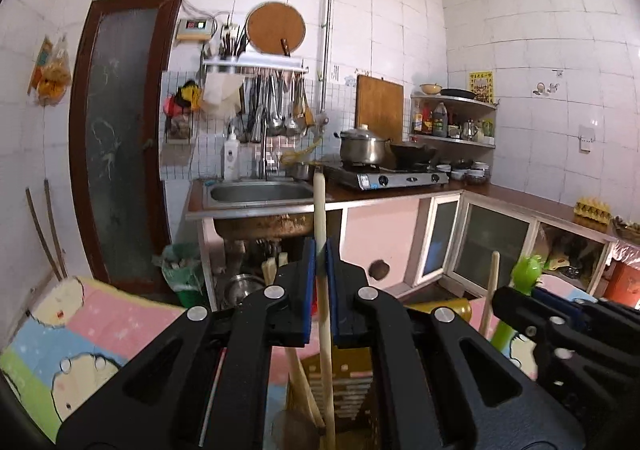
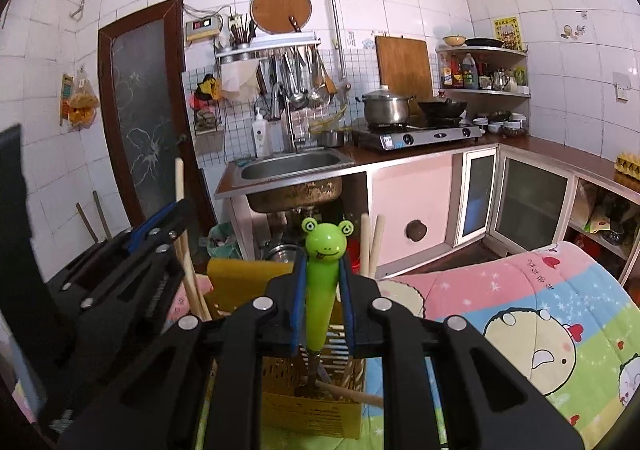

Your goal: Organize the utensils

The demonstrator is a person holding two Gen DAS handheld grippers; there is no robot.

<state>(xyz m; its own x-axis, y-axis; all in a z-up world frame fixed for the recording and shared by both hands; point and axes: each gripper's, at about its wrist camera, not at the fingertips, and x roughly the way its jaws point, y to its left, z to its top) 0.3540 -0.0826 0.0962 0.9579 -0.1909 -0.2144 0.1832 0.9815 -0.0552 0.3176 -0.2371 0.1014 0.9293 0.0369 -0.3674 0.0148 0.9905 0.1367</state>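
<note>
L jaws (image 1: 319, 262) grip round wood handle (image 1: 322, 234) | R jaws (image 2: 323, 278) grip glossy frog-head handle (image 2: 324, 270)

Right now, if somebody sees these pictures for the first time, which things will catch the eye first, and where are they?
The bright green frog-head utensil stands out first, upright between the pads of the right gripper, above a yellow slotted utensil holder. Next comes the long pale wooden handle, held upright in the left gripper over the same holder. Below both lies a colourful cartoon blanket.
</note>
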